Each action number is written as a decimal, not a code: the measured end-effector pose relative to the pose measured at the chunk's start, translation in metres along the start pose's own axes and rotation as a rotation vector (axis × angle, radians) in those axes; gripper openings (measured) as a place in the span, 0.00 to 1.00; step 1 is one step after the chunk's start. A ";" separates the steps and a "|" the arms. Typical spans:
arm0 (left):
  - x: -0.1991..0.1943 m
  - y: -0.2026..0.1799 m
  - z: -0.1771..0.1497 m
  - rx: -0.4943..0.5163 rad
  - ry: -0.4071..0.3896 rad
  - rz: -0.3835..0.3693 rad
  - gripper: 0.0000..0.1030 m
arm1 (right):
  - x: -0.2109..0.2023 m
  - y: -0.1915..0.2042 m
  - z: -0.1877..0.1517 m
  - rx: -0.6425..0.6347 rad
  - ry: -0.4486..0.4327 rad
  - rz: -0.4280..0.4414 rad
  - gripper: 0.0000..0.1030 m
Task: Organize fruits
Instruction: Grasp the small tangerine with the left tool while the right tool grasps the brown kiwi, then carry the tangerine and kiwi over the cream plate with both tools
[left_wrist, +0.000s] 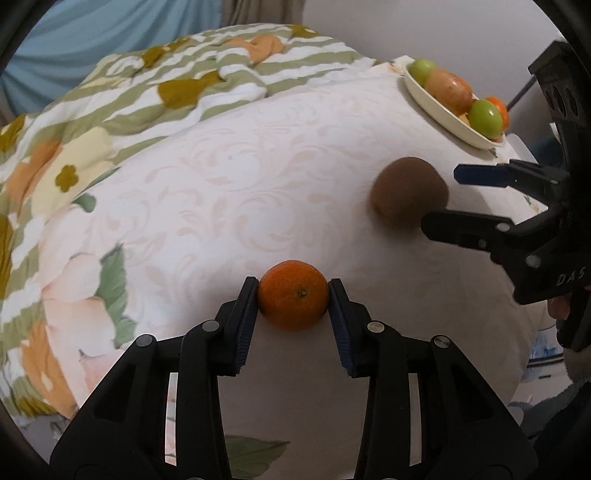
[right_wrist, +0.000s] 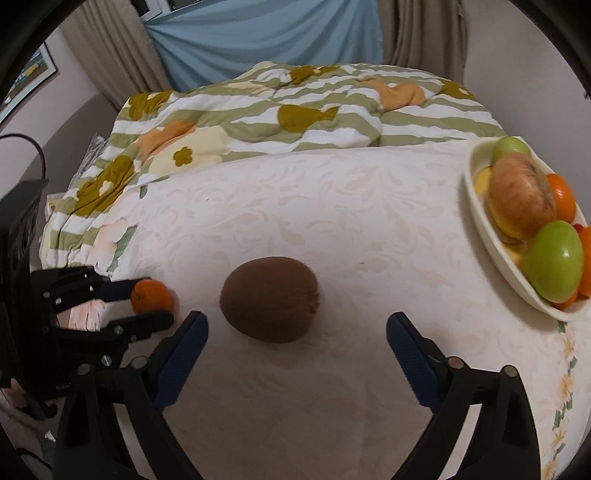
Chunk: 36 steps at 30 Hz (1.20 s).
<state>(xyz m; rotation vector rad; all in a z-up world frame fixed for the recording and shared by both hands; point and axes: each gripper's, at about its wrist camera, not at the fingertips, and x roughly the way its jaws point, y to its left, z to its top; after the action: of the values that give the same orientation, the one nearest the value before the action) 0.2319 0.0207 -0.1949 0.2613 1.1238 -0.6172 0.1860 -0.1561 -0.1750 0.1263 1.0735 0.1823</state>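
1. The step in hand appears to be gathering the loose fruit: two pieces lie on the white bedspread (right_wrist: 332, 206), while the rest already sits in the cream dish (right_wrist: 484, 221) at the far right.
2. The left gripper (left_wrist: 292, 299) is clamped on the tangerine (left_wrist: 293, 294), one blue pad pressing on each side; the fruit looks to be resting on or just above the cloth at the near left.
3. The right gripper (right_wrist: 297, 328) has its jaws wide apart, one on each side of the kiwi (right_wrist: 269, 300), which lies just ahead of the tips and touches neither pad.
4. The next move probably calls for pushing the right gripper forward until the kiwi sits between the pads, then closing gently, since it is round and may roll on soft bedding.
5. The left hand's fruit likely needs lifting and carrying rightward to the dish, passing over or around the kiwi and the other tool.
6. The dish holds two green apples (right_wrist: 554, 260), a large reddish-brown fruit (right_wrist: 522, 195) and orange pieces (right_wrist: 563, 197) behind; it looks fairly full, so placing calls for care.
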 end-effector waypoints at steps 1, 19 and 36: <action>0.000 0.002 -0.001 -0.007 -0.002 0.005 0.44 | 0.003 0.002 0.000 -0.007 0.002 0.006 0.85; 0.000 0.019 -0.003 -0.061 -0.022 0.066 0.44 | 0.023 0.024 0.005 -0.119 -0.042 -0.069 0.59; -0.029 0.010 0.005 -0.099 -0.077 0.090 0.43 | -0.015 0.014 0.009 -0.108 -0.084 -0.040 0.59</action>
<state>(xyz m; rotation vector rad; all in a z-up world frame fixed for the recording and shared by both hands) 0.2332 0.0359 -0.1681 0.1999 1.0591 -0.4859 0.1861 -0.1458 -0.1556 0.0154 0.9794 0.1962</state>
